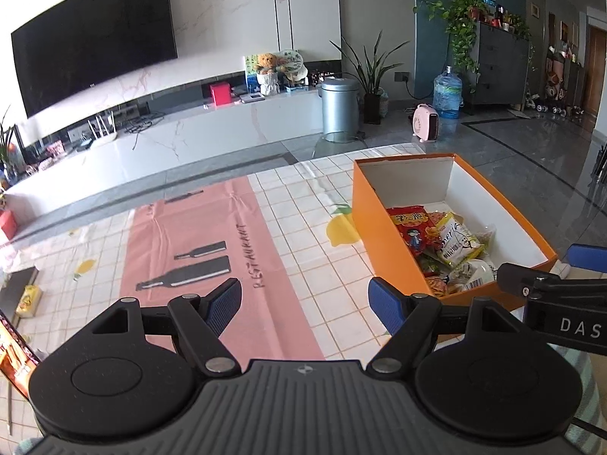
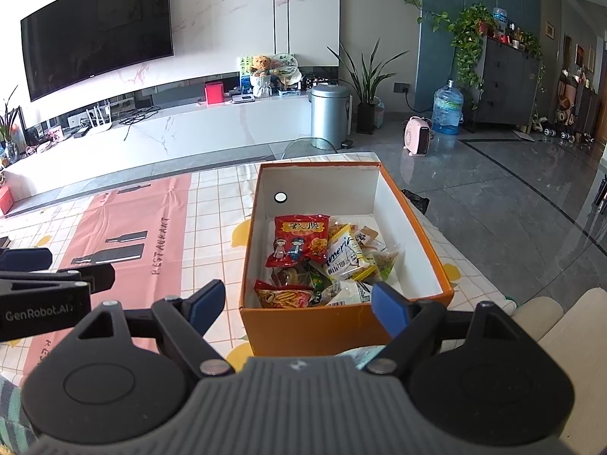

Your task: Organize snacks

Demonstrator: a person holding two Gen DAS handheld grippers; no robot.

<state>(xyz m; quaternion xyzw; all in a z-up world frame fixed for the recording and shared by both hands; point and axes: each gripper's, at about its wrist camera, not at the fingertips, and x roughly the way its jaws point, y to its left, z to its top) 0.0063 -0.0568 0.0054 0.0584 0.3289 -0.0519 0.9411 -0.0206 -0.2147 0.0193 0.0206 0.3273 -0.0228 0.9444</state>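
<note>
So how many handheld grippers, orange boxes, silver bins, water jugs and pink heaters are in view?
Grippers: 2, the left gripper and the right gripper
Orange box: 1
Silver bin: 1
Water jug: 1
Pink heater: 1
Total: 6

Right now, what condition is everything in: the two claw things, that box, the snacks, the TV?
left gripper: open, holding nothing
right gripper: open, holding nothing
orange box: lid off, partly filled
red snack bag: lying flat on the pile inside the box
yellow snack bag: inside the box, tilted
TV: screen dark
tablecloth: spread, creased
</note>
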